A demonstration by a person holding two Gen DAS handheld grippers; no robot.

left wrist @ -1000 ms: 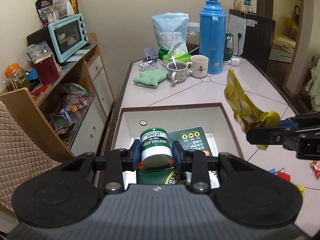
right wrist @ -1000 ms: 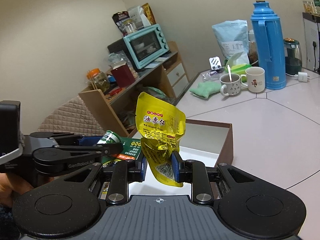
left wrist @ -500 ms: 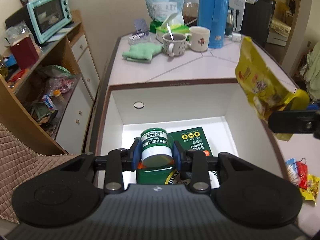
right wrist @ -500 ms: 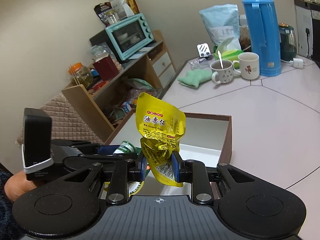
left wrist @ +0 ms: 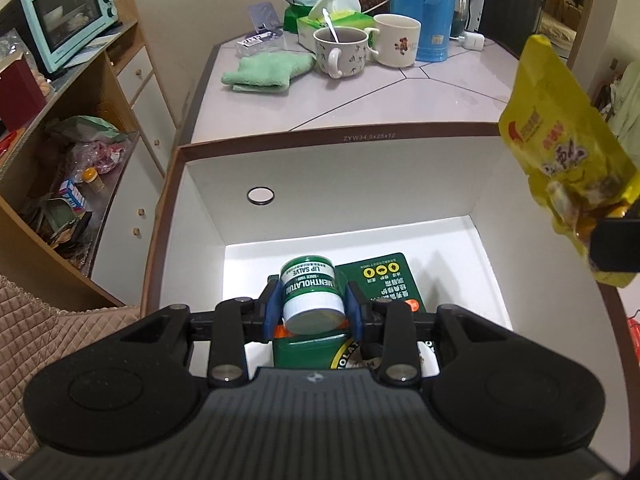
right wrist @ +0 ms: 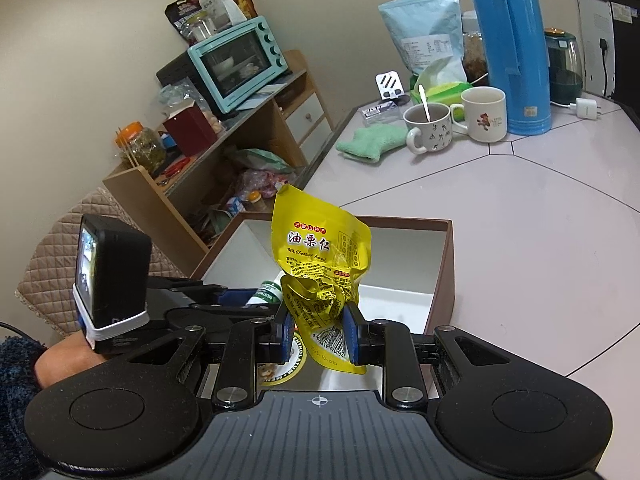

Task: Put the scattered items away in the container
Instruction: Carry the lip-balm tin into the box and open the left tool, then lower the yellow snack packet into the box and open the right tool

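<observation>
My left gripper (left wrist: 312,312) is shut on a green and white Mentholatum lip salve jar (left wrist: 311,294), held low inside the brown-rimmed white box (left wrist: 340,136), above a green packet (left wrist: 384,280) on the box floor. My right gripper (right wrist: 318,334) is shut on a crumpled yellow snack pouch (right wrist: 320,256), held above the box's near right corner (right wrist: 444,264). The pouch also shows at the right edge of the left wrist view (left wrist: 560,152). The jar shows just left of the pouch in the right wrist view (right wrist: 268,292).
On the far counter stand two mugs (left wrist: 344,52), a blue thermos (left wrist: 424,4), a green cloth (left wrist: 268,70), a tissue box and a pale blue bag. A shelf unit with a teal toaster oven (left wrist: 64,12) stands left. Small red packets (left wrist: 634,332) lie right of the box.
The left gripper has moved forward and down into the box with the jar. The right gripper has carried the yellow pouch closer over the box's right side.
</observation>
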